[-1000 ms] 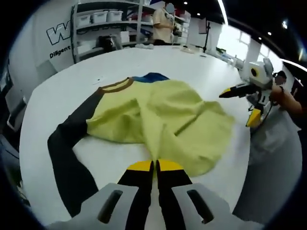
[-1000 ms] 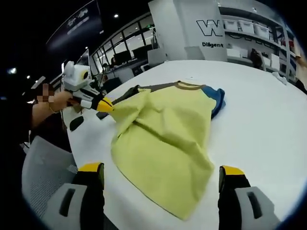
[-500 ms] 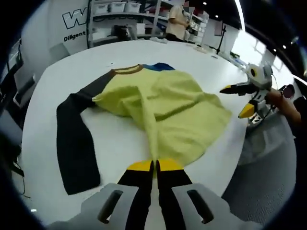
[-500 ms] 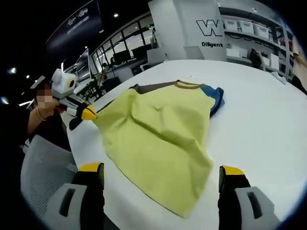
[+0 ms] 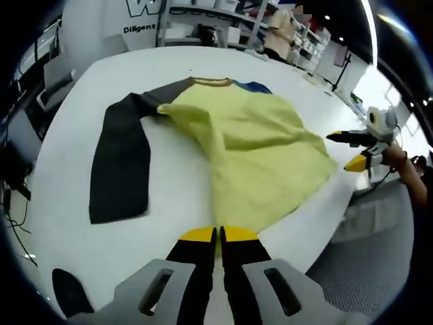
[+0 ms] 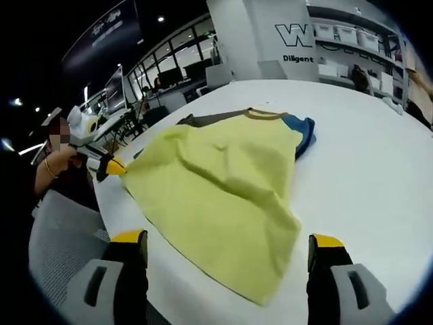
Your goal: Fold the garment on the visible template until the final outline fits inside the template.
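Left gripper view: left gripper (image 5: 217, 235) clamped on the shirt (image 5: 250, 156) hem, jaws together; shirt spread on the white table (image 5: 67, 223), black sleeve (image 5: 122, 162) flung aside, right gripper (image 5: 352, 152) off past the far corner, jaws apart. Right gripper view: right gripper (image 6: 226, 247) wide, holding nothing, shirt (image 6: 216, 183) just ahead; left gripper (image 6: 111, 166) pinching its corner. Likely light, limp, prone to wrinkling; best pinched at hem corners or shoulders. No template outline discernible.
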`<state>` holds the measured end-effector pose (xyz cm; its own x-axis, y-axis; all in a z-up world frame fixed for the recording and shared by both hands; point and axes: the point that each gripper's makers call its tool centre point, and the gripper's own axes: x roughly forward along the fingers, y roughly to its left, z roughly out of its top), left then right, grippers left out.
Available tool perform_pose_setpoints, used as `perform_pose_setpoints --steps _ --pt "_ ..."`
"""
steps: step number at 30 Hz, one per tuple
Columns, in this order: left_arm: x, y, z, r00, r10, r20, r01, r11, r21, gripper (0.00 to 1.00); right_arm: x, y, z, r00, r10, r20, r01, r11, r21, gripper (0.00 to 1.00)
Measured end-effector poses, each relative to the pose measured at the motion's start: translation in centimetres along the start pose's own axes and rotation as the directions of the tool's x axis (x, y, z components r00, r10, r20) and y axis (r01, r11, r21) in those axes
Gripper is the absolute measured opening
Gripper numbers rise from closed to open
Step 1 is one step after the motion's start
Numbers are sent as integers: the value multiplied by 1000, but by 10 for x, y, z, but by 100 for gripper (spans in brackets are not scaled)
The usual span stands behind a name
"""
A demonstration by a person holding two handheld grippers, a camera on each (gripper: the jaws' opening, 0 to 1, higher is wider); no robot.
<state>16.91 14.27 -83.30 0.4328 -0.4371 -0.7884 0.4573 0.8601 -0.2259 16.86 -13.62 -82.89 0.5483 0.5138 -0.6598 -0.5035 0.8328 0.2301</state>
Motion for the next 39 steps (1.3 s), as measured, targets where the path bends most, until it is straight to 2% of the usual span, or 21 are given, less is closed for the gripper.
perform_pose_setpoints --steps 5,9,16,20,24,28,30,32,34,39 --pt "0 1 -8 1000 14 -12 -14 1000 -8 0 1 -1 -6 1000 -2 -26 2 1000 3 94" --pt "0 5 -20 998 47 -50 -46 999 7 0 0 -1 -16 998 -9 -65 9 1000 -2 90" --pt "-1 8 -29 997 49 -64 -51 998 -32 0 -2 -11 -24 995 -34 -97 39 998 43 69" --pt "-2 10 -36 994 68 -82 -70 997 -23 0 -3 -13 -34 988 -57 -144 62 997 34 61" --pt "-1 9 -38 994 65 -91 -67 997 -24 0 -3 -14 -38 986 -54 -159 60 998 34 56" --pt "0 9 -40 993 65 -96 -68 997 -29 0 -4 -17 -43 981 -64 -185 70 997 26 44" --pt "0 10 -40 993 65 -99 -69 997 -34 0 -6 -20 -49 973 -82 -217 87 996 14 39" --pt "1 9 -41 993 64 -103 -68 997 -32 0 -7 -23 -50 969 -102 -223 103 995 -10 33" --pt "1 9 -41 992 64 -105 -68 997 -31 0 -9 -25 -53 961 -119 -249 120 993 -12 23" --pt "2 9 -43 991 71 -115 -74 997 -29 0 -13 -31 -59 941 -165 -296 154 986 -59 7"
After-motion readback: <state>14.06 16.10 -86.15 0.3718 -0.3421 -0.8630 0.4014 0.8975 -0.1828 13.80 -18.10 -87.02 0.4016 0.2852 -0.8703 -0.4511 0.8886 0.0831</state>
